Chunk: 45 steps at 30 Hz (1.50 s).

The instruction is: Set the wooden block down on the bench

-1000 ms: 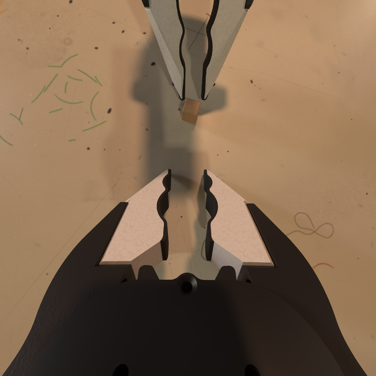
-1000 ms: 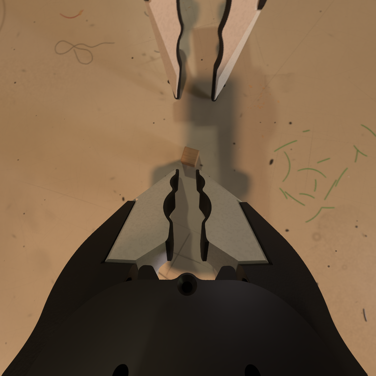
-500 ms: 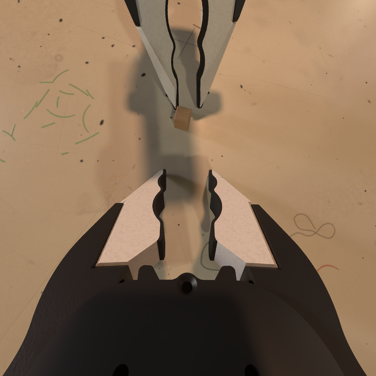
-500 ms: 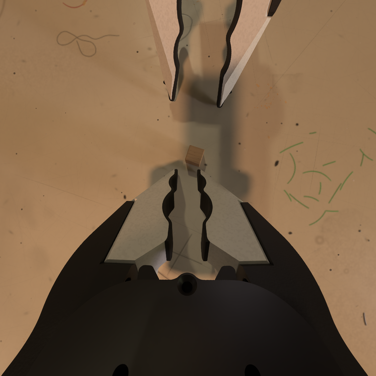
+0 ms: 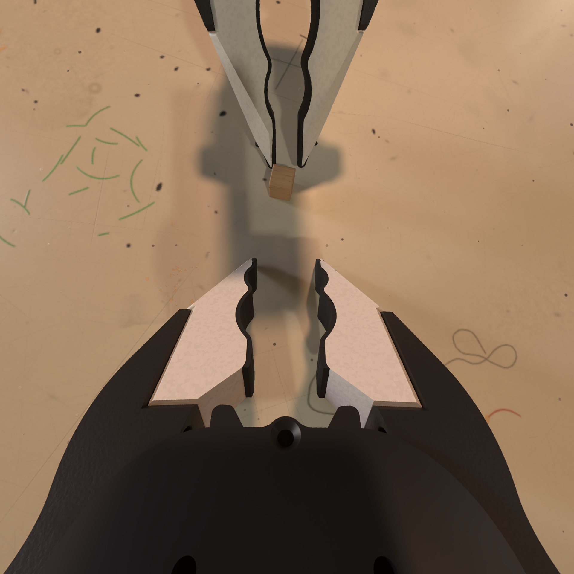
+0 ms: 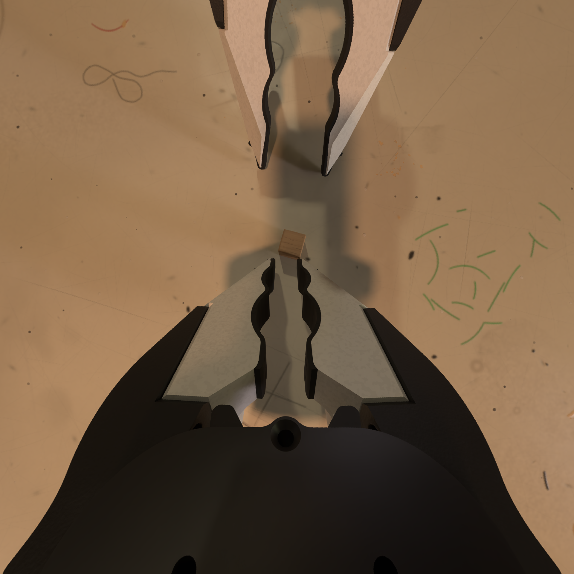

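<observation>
The small wooden block [image 5: 281, 185] lies on the tan bench [image 5: 435, 186], free of both grippers. In the right wrist view the block [image 6: 292, 243] sits just past the tips of my right gripper [image 6: 285, 262], whose jaws stand a narrow gap apart with nothing between them. My left gripper [image 5: 285, 264] is open wider and empty, facing the block from a short distance away. The right gripper [image 5: 285, 164] also shows at the top of the left wrist view, and the left gripper [image 6: 293, 170] at the top of the right wrist view.
The bench top carries only flat marks: green scribbles [image 5: 102, 174], a grey looped line [image 5: 484, 354], a short red stroke [image 5: 503, 413] and dark specks. The grippers' shadows fall across the middle.
The block was tilted at the right fingertips and now sits flat just beyond them. The left jaws have opened wider. The two grippers have drawn slightly closer.
</observation>
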Motion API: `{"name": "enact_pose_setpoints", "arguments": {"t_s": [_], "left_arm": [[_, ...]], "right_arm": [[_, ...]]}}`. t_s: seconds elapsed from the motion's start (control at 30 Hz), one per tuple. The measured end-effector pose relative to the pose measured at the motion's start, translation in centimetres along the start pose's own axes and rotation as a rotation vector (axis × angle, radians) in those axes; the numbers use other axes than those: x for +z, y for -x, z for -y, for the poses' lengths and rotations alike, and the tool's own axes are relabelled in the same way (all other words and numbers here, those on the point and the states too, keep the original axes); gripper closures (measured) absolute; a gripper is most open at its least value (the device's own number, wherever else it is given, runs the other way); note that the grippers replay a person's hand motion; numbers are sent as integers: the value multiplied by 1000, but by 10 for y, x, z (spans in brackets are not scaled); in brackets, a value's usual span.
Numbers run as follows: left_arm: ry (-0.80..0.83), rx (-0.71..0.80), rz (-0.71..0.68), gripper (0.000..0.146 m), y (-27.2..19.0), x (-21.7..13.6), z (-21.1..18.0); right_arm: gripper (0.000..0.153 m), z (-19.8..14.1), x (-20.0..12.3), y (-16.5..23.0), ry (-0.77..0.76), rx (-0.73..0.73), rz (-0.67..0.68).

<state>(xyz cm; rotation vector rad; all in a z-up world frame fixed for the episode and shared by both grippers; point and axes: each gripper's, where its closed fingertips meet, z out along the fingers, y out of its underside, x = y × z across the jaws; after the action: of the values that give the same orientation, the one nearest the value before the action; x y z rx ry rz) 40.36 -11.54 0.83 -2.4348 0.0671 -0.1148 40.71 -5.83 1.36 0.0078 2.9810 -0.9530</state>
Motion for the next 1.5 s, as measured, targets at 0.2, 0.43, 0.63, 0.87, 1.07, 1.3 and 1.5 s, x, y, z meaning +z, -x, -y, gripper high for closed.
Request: {"name": "enact_pose_setpoints", "arguments": {"t_s": [0.2,0.43,0.63,0.87,1.07,1.3,1.5], "left_arm": [[0,1,0,109,0,0,0],[-4,4,0,109,0,0,0],[-15,8,-5,110,1,0,0],[-32,22,-13,111,1,0,0],[-56,28,-33,110,1,-1,0],[-60,33,-32,111,1,-1,0],[-58,35,-25,113,2,-1,0]], "right_arm": [[139,-2,5,0,16,-5,4],[136,-1,6,2,7,-18,15],[136,-1,7,1,-2,-19,21],[138,0,5,3,-18,-36,34],[138,2,3,5,-30,-51,42],[138,3,-1,8,-42,-59,56],[138,1,-5,8,-47,-53,64]]}}
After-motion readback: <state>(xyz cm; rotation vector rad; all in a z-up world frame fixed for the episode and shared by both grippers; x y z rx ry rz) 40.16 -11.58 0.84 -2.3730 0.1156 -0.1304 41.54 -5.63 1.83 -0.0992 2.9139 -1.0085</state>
